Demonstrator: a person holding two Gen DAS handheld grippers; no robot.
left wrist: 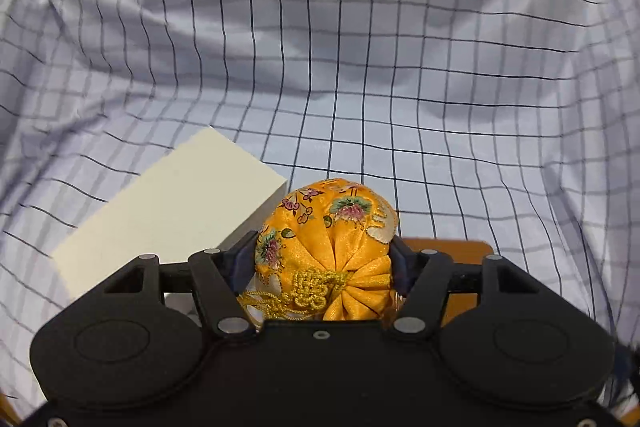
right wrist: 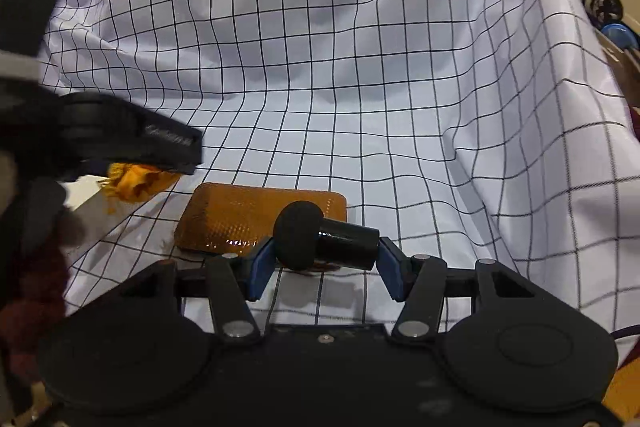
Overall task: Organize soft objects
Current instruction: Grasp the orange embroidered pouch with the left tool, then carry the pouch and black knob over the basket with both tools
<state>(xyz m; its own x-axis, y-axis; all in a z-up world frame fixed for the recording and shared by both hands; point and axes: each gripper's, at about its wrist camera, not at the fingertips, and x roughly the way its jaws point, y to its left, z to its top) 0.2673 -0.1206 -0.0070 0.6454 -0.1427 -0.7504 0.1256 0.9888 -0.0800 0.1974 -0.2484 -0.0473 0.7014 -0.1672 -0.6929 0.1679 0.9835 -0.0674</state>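
The left gripper (left wrist: 324,259) is clamped on a yellow brocade pouch (left wrist: 332,239), lifted beside the white block (left wrist: 168,211). The right gripper (right wrist: 320,259) pinches a black cylinder (right wrist: 328,239) over the amber pad (right wrist: 240,219), right of that block. Likely the carrying step; next comes a place to set them down. Writing on the left gripper is too blurred to read.

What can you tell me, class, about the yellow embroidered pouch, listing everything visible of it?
The yellow embroidered pouch is a rounded, stuffed bag of shiny satin-like cloth with pink and green flower patterns. Its mouth is gathered into pleats, tied by a knotted gold cord facing the camera. The left gripper is shut on its sides, holding it in front of the white block and above the checked cloth. The right wrist view shows only its fringe.
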